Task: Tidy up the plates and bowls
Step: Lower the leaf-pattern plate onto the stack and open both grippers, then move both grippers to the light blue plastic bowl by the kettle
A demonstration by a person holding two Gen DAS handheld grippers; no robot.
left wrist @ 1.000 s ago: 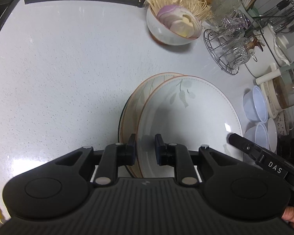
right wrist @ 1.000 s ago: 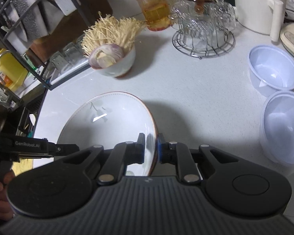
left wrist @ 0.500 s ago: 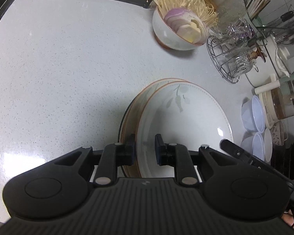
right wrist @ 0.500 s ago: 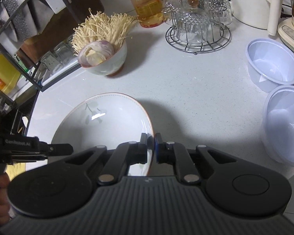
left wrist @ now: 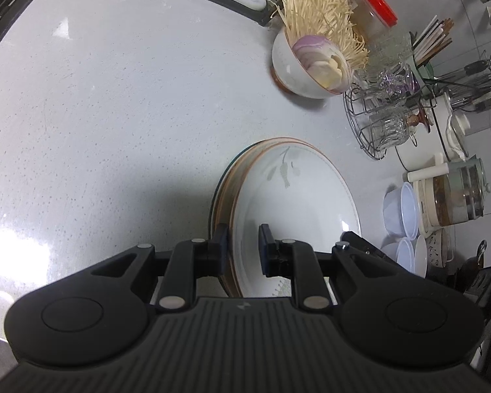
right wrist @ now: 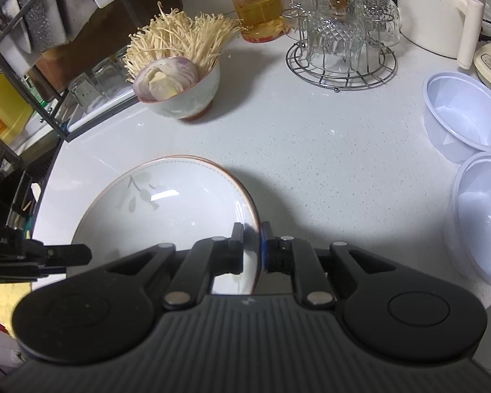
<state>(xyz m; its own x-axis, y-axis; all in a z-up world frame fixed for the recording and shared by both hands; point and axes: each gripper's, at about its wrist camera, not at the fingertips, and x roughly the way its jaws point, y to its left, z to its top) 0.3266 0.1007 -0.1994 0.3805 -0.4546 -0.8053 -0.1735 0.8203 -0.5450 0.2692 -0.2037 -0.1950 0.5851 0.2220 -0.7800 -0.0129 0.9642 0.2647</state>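
Here, two handheld grippers close on a stack of plates (left wrist: 294,196) from opposite sides on a speckled white counter (left wrist: 114,114). The left gripper (left wrist: 243,245) has its fingers astride the stack's near rim, one pad outside the brown-edged rims, the other inside the top plate; whether it presses the rim cannot be told. The right gripper (right wrist: 252,245) is clamped on the opposite rim of the top plate, a white dish with a grey leaf motif. Beyond the plates stands a white bowl (right wrist: 183,98) holding enoki mushrooms and a cut purple onion. A wire rack of glasses (right wrist: 340,46) and a red-lidded jar (right wrist: 258,6) sit further back. Two translucent plastic bowls (right wrist: 464,124) lie well apart from the stack, at the counter's right side.
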